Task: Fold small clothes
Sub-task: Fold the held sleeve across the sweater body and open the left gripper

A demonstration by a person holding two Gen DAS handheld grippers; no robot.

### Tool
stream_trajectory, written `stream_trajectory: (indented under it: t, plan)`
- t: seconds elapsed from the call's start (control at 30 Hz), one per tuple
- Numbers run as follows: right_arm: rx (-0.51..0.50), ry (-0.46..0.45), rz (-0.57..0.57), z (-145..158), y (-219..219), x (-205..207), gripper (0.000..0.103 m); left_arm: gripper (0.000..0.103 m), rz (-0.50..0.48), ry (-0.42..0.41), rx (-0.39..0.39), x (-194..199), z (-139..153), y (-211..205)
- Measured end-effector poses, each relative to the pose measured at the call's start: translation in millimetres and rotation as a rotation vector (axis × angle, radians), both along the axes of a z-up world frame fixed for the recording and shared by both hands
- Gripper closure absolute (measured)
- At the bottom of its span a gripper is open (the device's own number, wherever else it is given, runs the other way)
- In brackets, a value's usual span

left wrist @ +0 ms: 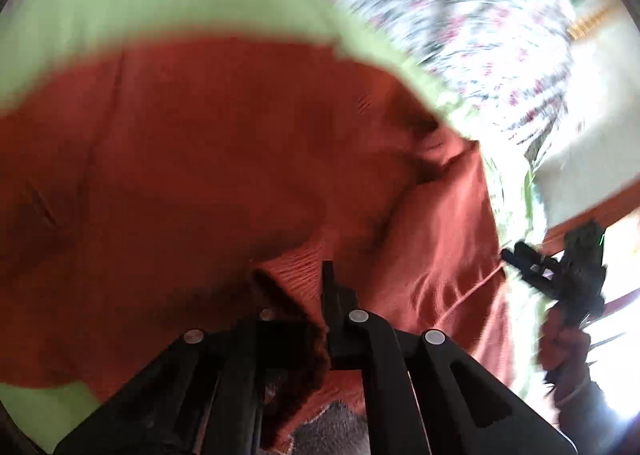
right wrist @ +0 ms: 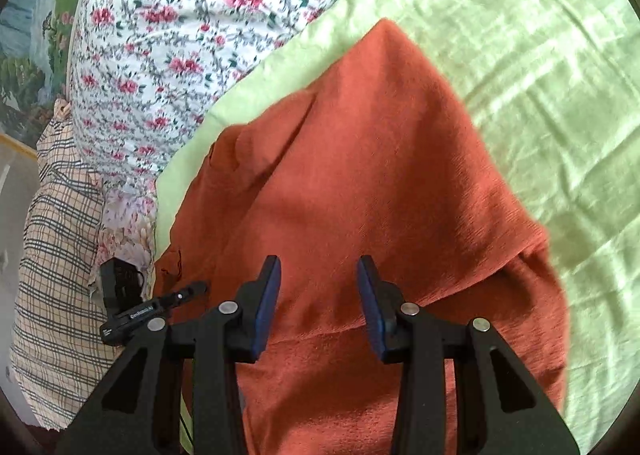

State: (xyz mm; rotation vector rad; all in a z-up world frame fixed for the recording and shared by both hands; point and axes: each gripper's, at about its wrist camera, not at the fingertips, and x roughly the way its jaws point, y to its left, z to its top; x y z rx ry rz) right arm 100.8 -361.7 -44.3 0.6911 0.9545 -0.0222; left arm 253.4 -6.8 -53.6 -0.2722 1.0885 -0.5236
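A rust-orange knit garment point(left wrist: 200, 135) lies spread on a light green sheet point(left wrist: 120, 3). In the blurred left wrist view my left gripper point(left wrist: 316, 295) is shut on a ribbed edge of the garment, and the cloth bunches over its left finger. In the right wrist view the same garment point(right wrist: 360, 155) fills the middle, folded to a point at the far end. My right gripper point(right wrist: 319, 275) hovers just over its near part, open, with blue pads point(right wrist: 268, 307) apart and nothing between them. The left gripper point(right wrist: 198, 289) shows at the garment's left edge.
The green sheet point(right wrist: 540, 75) stretches away to the right. White floral bedding point(right wrist: 180, 35) lies beyond it on the left, with a plaid cloth point(right wrist: 60, 215) beside that. A hand point(left wrist: 568, 343) holds the right gripper point(left wrist: 520, 259) at the garment's right side.
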Motion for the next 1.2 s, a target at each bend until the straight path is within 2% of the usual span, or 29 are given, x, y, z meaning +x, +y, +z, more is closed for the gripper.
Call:
stream_trajectory:
  t: [0.07, 0.13, 0.17, 0.33, 0.57, 0.6, 0.63, 0.67, 0.7, 0.8, 0.83, 0.97, 1.0, 1.03, 1.1, 1.13, 1.2]
  plan:
    - [-0.051, -0.011, -0.025, 7, -10, -4, 0.058, 0.1, 0.056, -0.051, 0.024, -4, 7, 11]
    - [-0.126, 0.002, -0.068, 10, -23, -6, 0.048, 0.101, 0.146, -0.018, 0.059, -3, -3, 37]
    - [-0.163, 0.019, -0.097, 11, -32, -5, 0.046, 0.101, 0.184, 0.002, 0.059, -2, -9, 43]
    - [-0.23, 0.053, -0.111, 4, -58, 16, 0.044, 0.101, 0.269, -0.048, 0.039, -15, 3, 57]
    - [-0.233, 0.128, -0.031, -27, -56, 51, 0.043, 0.101, 0.337, 0.005, 0.035, -20, -10, 61]
    - [-0.258, 0.123, -0.02, -30, -52, 53, 0.045, 0.101, 0.341, 0.015, 0.033, -21, -9, 61]
    - [-0.261, 0.12, -0.001, -30, -49, 53, 0.08, 0.101, 0.337, 0.015, 0.03, -23, -7, 63]
    - [-0.212, 0.132, 0.023, -32, -50, 55, 0.092, 0.101, 0.329, 0.007, 0.03, -24, -3, 59]
    - [-0.184, 0.132, 0.009, -28, -53, 54, 0.092, 0.101, 0.313, -0.006, 0.029, -24, 1, 54]
    - [-0.217, 0.06, -0.048, 0, -61, 39, 0.093, 0.1, 0.28, -0.031, 0.058, -20, 3, 37]
    - [-0.225, 0.063, -0.062, 0, -64, 36, 0.093, 0.1, 0.273, -0.025, 0.082, -17, -1, 33]
    - [-0.228, 0.168, -0.077, -25, -72, 42, 0.091, 0.096, 0.267, 0.009, 0.15, -15, -17, 32]
    - [-0.24, 0.173, -0.08, -22, -71, 43, 0.089, 0.095, 0.27, 0.007, 0.155, -18, -16, 35]
    - [-0.254, 0.172, -0.092, -16, -69, 43, 0.083, 0.091, 0.274, 0.007, 0.159, -22, -15, 38]
    - [-0.297, 0.152, -0.141, 2, -65, 35, 0.073, 0.089, 0.281, 0.005, 0.173, -31, -11, 47]
    - [-0.29, 0.135, -0.154, 8, -64, 29, 0.066, 0.089, 0.284, -0.001, 0.18, -36, -8, 51]
    - [-0.255, 0.1, -0.146, 19, -58, 17, 0.064, 0.087, 0.3, -0.018, 0.207, -46, -1, 61]
